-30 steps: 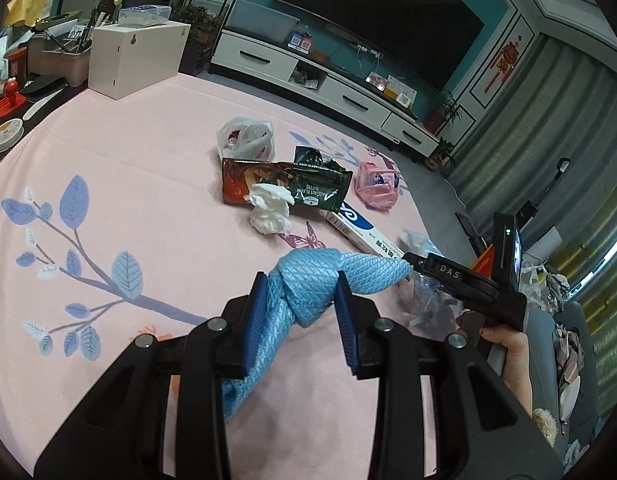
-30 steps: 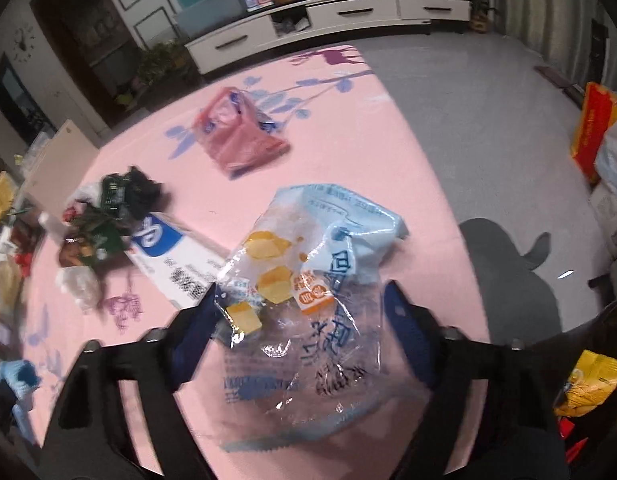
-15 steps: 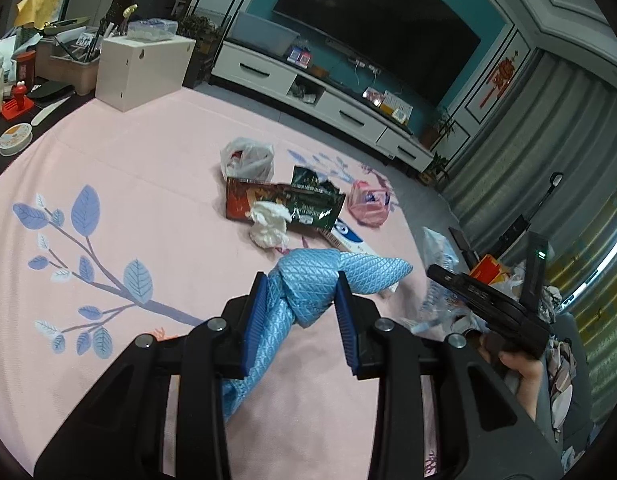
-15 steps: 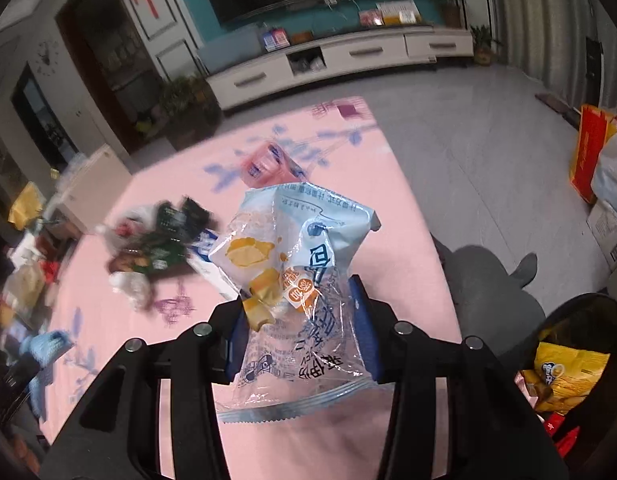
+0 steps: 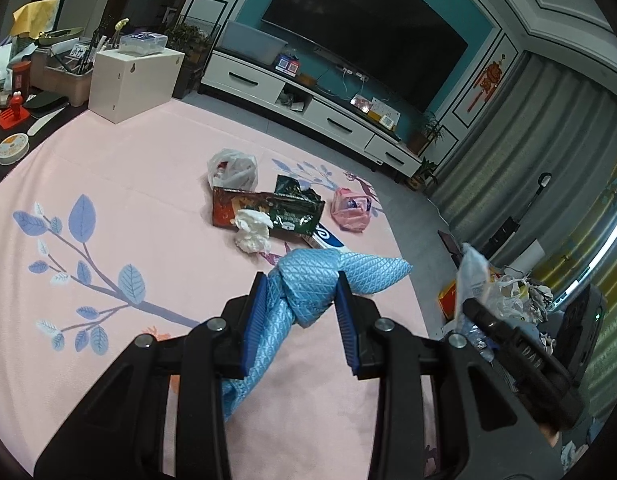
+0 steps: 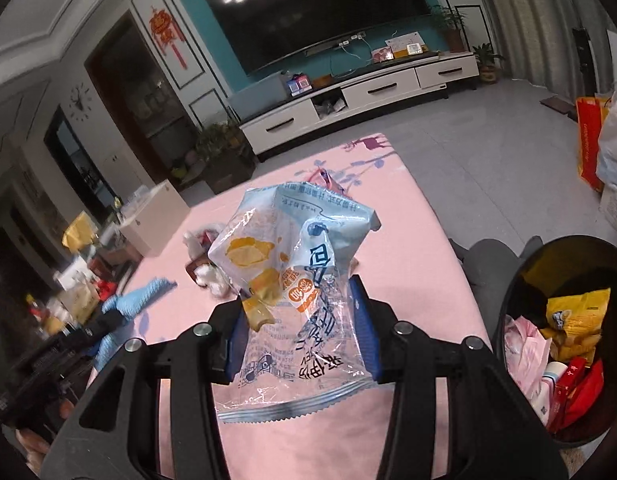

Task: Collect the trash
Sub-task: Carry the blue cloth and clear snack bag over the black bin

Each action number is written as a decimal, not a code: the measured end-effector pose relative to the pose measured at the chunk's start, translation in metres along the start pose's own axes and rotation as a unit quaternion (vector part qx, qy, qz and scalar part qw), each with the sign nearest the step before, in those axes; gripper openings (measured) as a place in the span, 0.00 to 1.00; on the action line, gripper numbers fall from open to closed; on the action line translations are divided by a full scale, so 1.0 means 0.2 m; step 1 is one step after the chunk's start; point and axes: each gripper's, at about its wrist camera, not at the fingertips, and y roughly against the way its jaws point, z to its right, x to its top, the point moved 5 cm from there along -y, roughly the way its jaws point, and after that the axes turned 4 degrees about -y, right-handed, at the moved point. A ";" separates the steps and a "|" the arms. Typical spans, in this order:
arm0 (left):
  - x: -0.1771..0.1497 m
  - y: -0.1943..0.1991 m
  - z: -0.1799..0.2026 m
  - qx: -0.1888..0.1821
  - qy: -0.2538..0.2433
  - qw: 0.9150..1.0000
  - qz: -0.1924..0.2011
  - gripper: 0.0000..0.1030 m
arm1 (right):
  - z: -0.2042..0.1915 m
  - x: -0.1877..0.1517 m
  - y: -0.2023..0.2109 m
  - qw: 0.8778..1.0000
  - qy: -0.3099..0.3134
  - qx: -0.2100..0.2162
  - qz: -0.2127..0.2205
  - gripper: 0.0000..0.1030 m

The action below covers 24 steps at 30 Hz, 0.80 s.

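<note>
Blue quilted cloth point(image 5: 308, 284), knotted, sits pinched between the left gripper point(image 5: 300, 320) pads above the pink tablecloth point(image 5: 128, 168), its tail dangling toward the table. That gripper points level across the table at the pile that's left: white plastic bag point(image 5: 232, 168), dark snack wrappers point(image 5: 268, 210), crumpled tissue point(image 5: 250, 232), pink bag point(image 5: 350, 210). Risk here, as I read it: the hanging tail sweeps the tissue or wrappers if this hand swings low.

Over to the right, the right gripper point(image 6: 300, 334) clamps a clear-and-blue snack bag point(image 6: 296, 276) by its middle, raised over the table's near edge and tilted forward. The black trash bin point(image 6: 564, 336) waits just to its right, already holding a yellow packet and red boxes. The danger looks plain: slick, light film, held only at the waist, could slip out or flutter and land on the floor beside the rim if let go before it's over the opening.
</note>
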 end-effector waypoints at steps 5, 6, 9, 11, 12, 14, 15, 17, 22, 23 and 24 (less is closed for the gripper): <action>-0.03 0.01 0.05 -0.006 -0.015 1.000 -0.001 0.34 | -0.03 -0.03 0.03 1.000 0.014 -0.002 0.001 0.45; -0.04 0.02 0.06 -0.005 -0.021 1.000 -0.001 0.34 | -0.03 -0.02 0.05 1.000 0.013 0.002 0.002 0.45; -0.05 0.03 0.09 -0.006 -0.024 1.000 -0.004 0.33 | -0.03 0.00 0.13 1.000 0.014 0.003 0.017 0.45; -0.05 0.05 0.12 -0.008 -0.026 1.000 0.002 0.33 | -0.03 0.03 0.20 0.999 0.025 -0.019 0.037 0.45; -0.05 0.06 0.14 -0.009 -0.031 0.999 0.007 0.34 | -0.02 0.04 0.23 0.998 0.028 -0.026 0.048 0.45; -0.06 0.10 0.23 -0.021 -0.050 0.998 0.020 0.34 | -0.02 0.06 0.33 0.996 0.033 -0.028 0.075 0.45; -0.07 0.11 0.27 -0.025 -0.056 0.998 0.023 0.34 | -0.02 0.07 0.37 0.996 0.034 -0.026 0.084 0.45; -0.10 0.12 0.34 -0.033 -0.062 0.997 0.026 0.34 | 0.00 0.09 0.44 0.994 0.036 -0.024 0.103 0.45; -0.17 0.15 0.56 -0.061 -0.087 0.994 0.026 0.34 | 0.09 0.13 0.64 0.987 0.033 -0.040 0.151 0.45; -0.19 0.15 0.61 -0.062 -0.096 0.993 0.029 0.34 | 0.11 0.14 0.66 0.986 0.031 -0.040 0.157 0.45; -0.19 0.15 0.64 -0.062 -0.102 0.992 0.031 0.34 | 0.13 0.15 0.70 0.985 0.027 -0.041 0.165 0.45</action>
